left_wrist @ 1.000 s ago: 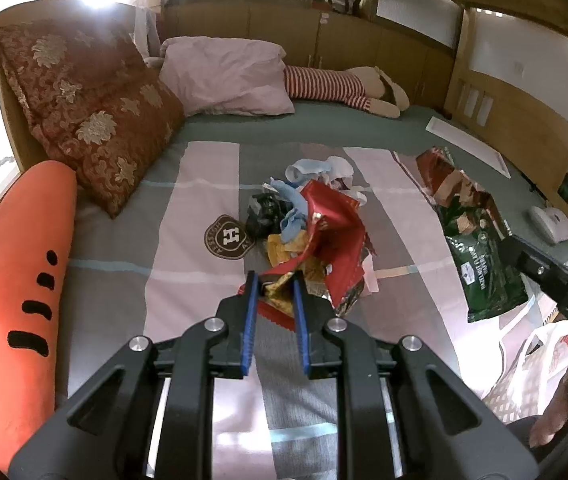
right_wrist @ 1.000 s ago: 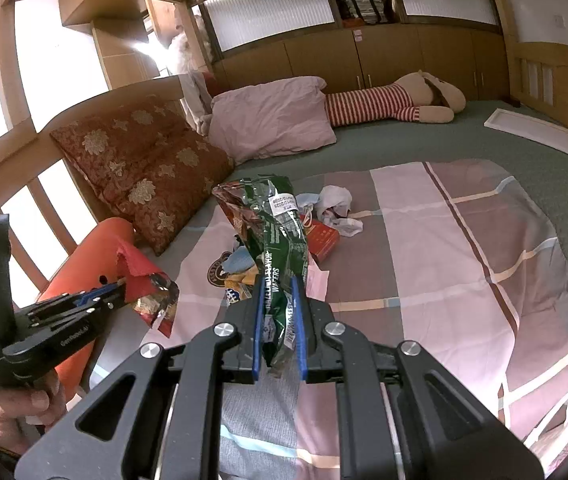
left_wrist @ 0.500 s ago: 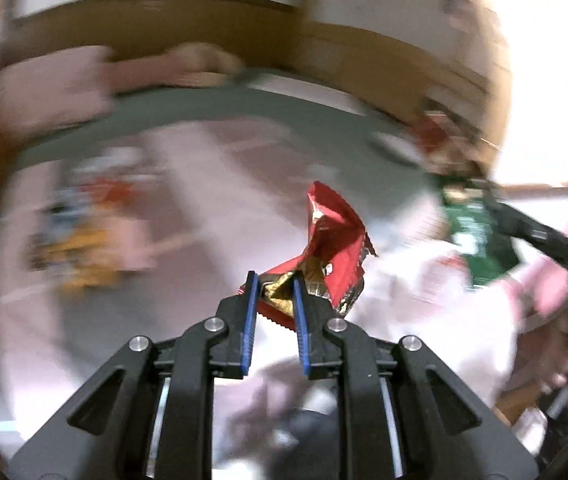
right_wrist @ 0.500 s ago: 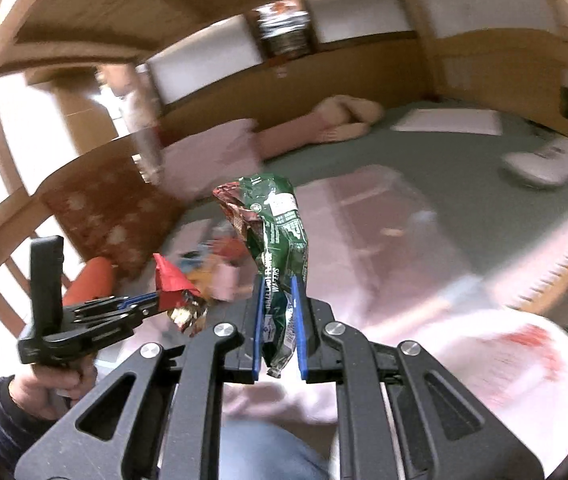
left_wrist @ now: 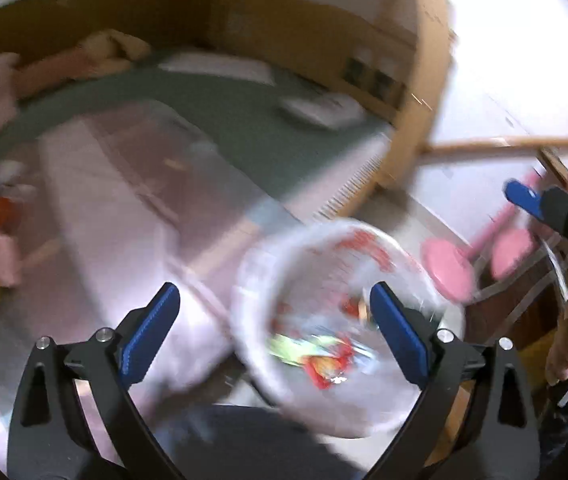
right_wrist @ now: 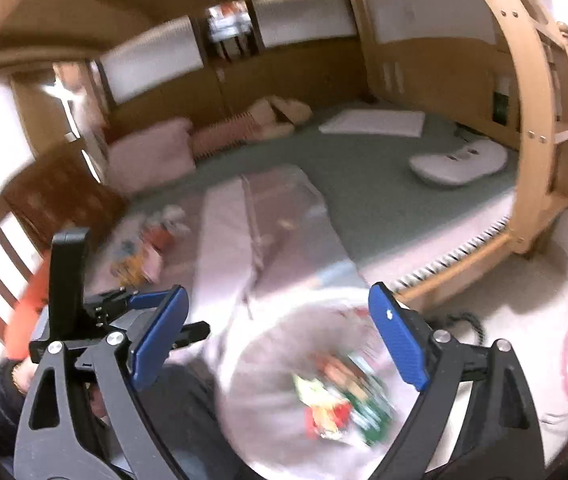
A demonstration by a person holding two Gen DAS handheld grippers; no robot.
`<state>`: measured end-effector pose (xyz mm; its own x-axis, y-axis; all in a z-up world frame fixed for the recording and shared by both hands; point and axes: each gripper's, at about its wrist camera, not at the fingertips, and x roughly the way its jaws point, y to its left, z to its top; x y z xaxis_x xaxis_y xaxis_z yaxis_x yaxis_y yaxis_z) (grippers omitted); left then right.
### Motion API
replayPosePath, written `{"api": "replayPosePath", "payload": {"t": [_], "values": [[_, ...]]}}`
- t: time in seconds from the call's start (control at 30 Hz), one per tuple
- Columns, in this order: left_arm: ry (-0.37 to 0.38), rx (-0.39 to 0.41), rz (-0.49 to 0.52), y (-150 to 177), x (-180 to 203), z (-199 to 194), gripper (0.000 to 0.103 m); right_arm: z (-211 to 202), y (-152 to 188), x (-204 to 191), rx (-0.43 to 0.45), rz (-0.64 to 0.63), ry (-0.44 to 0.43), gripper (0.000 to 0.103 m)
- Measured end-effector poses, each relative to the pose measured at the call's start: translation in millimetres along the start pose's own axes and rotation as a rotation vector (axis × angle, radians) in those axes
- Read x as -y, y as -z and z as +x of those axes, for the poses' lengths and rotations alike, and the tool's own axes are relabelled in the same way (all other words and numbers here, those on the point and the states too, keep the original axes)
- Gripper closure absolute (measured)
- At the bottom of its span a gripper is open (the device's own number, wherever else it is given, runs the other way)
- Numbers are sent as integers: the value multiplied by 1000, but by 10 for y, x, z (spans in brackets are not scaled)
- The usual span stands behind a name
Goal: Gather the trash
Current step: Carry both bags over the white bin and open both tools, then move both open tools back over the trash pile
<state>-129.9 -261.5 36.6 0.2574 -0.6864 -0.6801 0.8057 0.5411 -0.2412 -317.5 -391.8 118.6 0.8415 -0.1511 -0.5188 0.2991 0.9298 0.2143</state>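
A white plastic trash bag hangs open beside the bed, under both grippers. Colourful wrappers lie inside it; the right wrist view shows the red and green ones in the bag. My left gripper is open wide and empty above the bag mouth. My right gripper is open wide and empty above the bag too. The left gripper also shows in the right wrist view, and the right gripper at the far right of the left wrist view. A pile of remaining trash lies on the striped blanket.
The bed's wooden frame post stands right of the bag. A white device and a white board lie on the green sheet. Pink slippers sit on the floor. Pillows line the far side.
Both grippers swung from over the bed to above the bag and opened. The red wrapper and the green snack bag left the jaws and now lie in the bag.
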Motion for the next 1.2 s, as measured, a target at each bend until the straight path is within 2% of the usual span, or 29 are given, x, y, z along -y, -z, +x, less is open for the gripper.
{"api": "replayPosePath", "payload": {"t": [0.13,0.2,0.27,0.4,0.47,0.53,0.6,0.63,0.67,0.7,0.73,0.77,0.83,0.93,1.2], "values": [[-196,147,-59,-165,-690,-641,4,315,-218,-303,84,46,-111,13],[-305,208,-100,-154,-1079,-990,4,587,-299,-565,94,61,-187,13],[-414,244,-155,-70,-1482,-1268,4,868,-360,-868,86,35,-214,12],[-555,275,-250,179,-2039,-1553,4,1490,-352,-1563,43,-59,-234,12],[-594,261,-295,352,-2259,-1566,3,1841,-282,-1920,-12,-104,-247,12],[-615,243,-342,527,-2441,-1535,3,2134,-132,-2207,-54,-133,-267,12],[-656,230,-403,719,-2649,-1451,3,2285,82,-2381,-58,-154,-267,12],[-679,187,-442,762,-2745,-1414,3,2372,230,-2430,-48,-168,-258,12],[-663,144,-477,763,-2822,-1357,3,2479,344,-2499,-126,-206,-208,12],[-621,152,-484,767,-2858,-1353,3,2528,368,-2536,-196,-227,-207,12],[-609,172,-483,771,-2849,-1382,3,2501,355,-2523,-181,-207,-250,12],[-624,177,-473,786,-2826,-1396,3,2430,325,-2472,-133,-177,-257,12],[-628,178,-433,762,-2764,-1360,3,2371,303,-2445,-91,-193,-228,12],[-638,164,-400,730,-2717,-1290,3,2421,288,-2392,-114,-180,-211,12],[-623,160,-417,731,-2695,-1280,3,2477,285,-2389,-119,-178,-220,12]]}}
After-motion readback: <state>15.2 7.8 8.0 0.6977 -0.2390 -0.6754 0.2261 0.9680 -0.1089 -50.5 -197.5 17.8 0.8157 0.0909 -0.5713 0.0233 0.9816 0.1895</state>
